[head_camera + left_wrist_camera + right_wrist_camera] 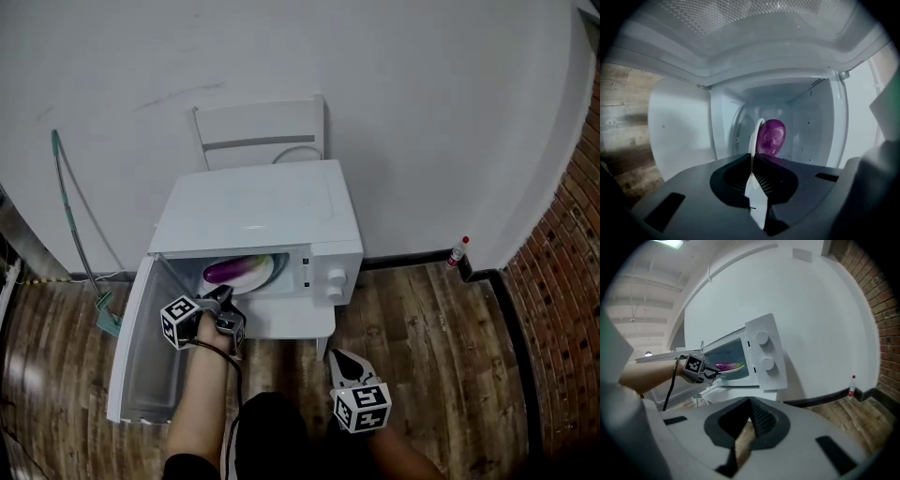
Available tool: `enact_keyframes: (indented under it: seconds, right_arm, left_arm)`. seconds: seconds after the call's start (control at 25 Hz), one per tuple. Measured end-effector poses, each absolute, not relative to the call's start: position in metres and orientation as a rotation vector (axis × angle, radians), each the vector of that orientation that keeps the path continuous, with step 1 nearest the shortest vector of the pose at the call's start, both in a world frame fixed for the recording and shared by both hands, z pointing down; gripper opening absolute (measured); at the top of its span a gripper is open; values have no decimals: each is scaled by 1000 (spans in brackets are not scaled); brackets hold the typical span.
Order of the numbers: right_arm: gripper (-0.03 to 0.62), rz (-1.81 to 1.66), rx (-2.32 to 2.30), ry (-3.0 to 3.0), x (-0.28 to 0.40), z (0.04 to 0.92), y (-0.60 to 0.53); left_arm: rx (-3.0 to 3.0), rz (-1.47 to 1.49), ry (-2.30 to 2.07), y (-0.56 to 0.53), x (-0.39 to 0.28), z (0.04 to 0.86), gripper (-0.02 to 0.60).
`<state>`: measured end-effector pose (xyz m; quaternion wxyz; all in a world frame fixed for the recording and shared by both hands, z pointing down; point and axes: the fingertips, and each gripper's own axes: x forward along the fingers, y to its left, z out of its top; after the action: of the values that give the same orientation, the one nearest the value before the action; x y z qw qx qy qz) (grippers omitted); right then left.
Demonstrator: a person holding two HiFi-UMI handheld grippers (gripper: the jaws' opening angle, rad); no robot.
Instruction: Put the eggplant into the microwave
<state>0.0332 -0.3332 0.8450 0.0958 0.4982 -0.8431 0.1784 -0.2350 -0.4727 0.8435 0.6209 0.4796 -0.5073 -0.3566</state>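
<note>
— Inside the open microwave (pixel 253 211), where does the eggplant (pixel 232 270) lie?
— On a white plate (pixel 265 275) near the front of the cavity; in the head view the door (pixel 141 347) hangs open toward 7 o'clock of the microwave.
— And the left gripper (pixel 223 296)?
— It sits at 6 o'clock of the plate; its jaws are clamped on the plate's near rim, almost fully together.
— The right gripper (pixel 343 360)?
— It is at 5 o'clock of the microwave, well apart from it, over the wooden floor (pixel 422 328); its jaws are closed tip to tip, with nothing between them.
</note>
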Motion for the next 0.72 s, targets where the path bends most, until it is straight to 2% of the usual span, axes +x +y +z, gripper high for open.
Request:
enact_keyframes:
  seconds: [0.72]
  right_arm:
    - [12,485,1565,-2406,63,849,-329]
  left_arm:
    - [1128,-633,-1269,-527,-240,854,17]
